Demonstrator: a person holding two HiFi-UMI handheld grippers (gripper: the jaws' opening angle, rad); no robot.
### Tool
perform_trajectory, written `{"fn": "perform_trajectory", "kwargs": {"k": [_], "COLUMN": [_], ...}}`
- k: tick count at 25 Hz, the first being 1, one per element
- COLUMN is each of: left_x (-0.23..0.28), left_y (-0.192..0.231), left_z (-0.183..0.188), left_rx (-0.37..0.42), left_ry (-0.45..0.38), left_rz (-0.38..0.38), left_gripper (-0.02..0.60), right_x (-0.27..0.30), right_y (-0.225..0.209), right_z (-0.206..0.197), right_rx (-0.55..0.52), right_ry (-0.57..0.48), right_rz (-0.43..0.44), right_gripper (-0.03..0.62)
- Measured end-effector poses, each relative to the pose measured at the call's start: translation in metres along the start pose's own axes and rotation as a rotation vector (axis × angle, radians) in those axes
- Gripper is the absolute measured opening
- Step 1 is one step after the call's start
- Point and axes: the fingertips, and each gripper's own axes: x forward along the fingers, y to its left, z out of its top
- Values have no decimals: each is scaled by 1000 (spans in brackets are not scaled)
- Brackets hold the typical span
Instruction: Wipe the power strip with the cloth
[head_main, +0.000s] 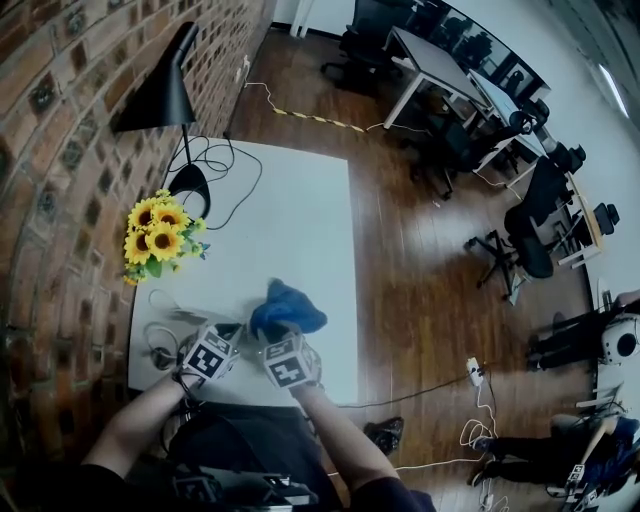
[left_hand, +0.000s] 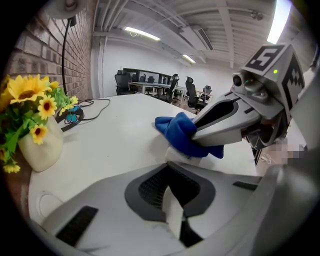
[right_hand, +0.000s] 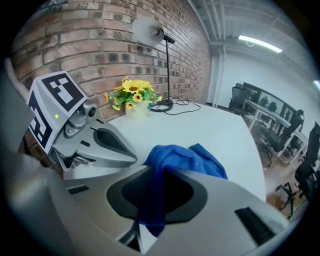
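Apparently power strip (left_hand: 176, 156) mostly under cloth (left_hand: 182, 131).

We hold our left gripper (left_hand: 170, 192) and right gripper (right_hand: 150, 200) close together, tilted downward, with left arm (head_main: 130, 425) and right arm (head_main: 345, 445) stretched forward. The left jaws are pressed together on nothing. The right jaws pinch the blue cloth (right_hand: 185, 160).

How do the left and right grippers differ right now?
The right gripper is shut on the blue cloth. The left gripper is shut too, with no cloth in it. In the head view the left gripper is on the side of the brick wall, and the right gripper is on the side of the open floor. Both are grey, carry a marker cube and point down at the white table, side by side.
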Motion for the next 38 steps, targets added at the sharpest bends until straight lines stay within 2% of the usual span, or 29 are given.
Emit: {"fn": "perform_trajectory", "kwargs": {"k": [4, 10, 14, 25, 31, 38], "left_x": [0, -1, -4, -1, 5, 2], "left_y": [-1, -1, 2, 0, 9, 3], "left_z": [-1, -1, -2, -1, -8, -2], "left_rx": [2, -23, -36, 13, 1, 23], "left_ry": [2, -5, -15, 7, 32, 91], "left_rz": [-8, -24, -23, -36, 11, 67], "left_gripper": [12, 12, 12, 12, 12, 12], "right_x": [7, 10, 11, 6, -2, -10], "right_y": [26, 31, 33, 22, 10, -9], "right_z": [14, 18, 21, 16, 8, -1], "right_rx": [-55, -76, -44, 1, -11, -8], "right_ry": [-8, -3, -17, -102, -144, -162], "right_rz": [55, 55, 66, 88, 99, 146], "right_gripper": [64, 67, 67, 72, 72, 72]}}
